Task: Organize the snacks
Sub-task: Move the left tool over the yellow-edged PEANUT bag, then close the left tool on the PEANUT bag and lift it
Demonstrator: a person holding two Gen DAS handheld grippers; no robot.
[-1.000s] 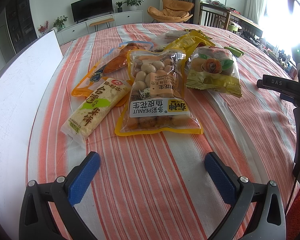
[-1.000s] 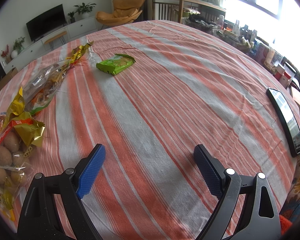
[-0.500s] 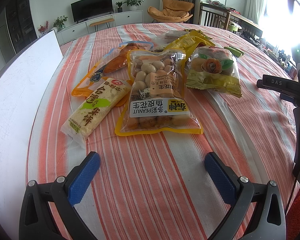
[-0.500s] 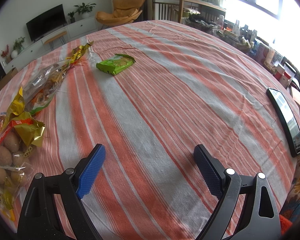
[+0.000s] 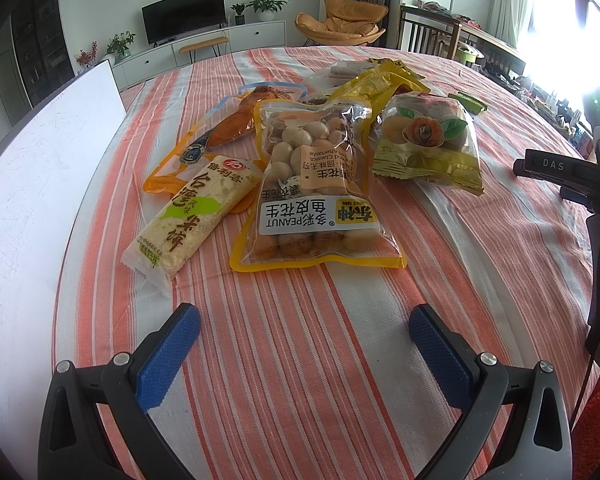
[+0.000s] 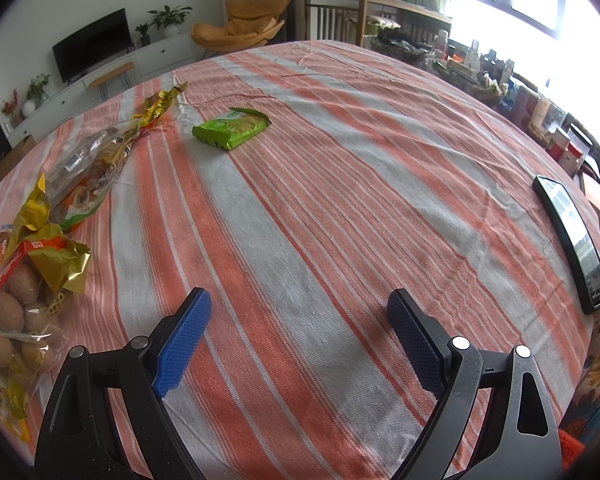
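Note:
Several snack packs lie on the striped tablecloth [image 5: 284, 360]. In the left wrist view a peanut bag [image 5: 314, 192] lies in the middle, a white rice-cake pack [image 5: 192, 212] to its left, an orange pouch [image 5: 216, 136] behind, and a yellow bag of round snacks [image 5: 428, 144] to the right. My left gripper [image 5: 304, 320] is open and empty, short of the peanut bag. In the right wrist view a green pack [image 6: 230, 128] lies far ahead, and clear and gold bags [image 6: 28, 280] lie at the left. My right gripper [image 6: 298, 304] is open and empty over bare cloth.
A white board [image 5: 32, 184] lies along the table's left side. A black stand with a device [image 5: 596, 184] stands at the right edge. A phone [image 6: 572, 236] lies near the table's right edge. Chairs and cluttered shelves stand beyond the table.

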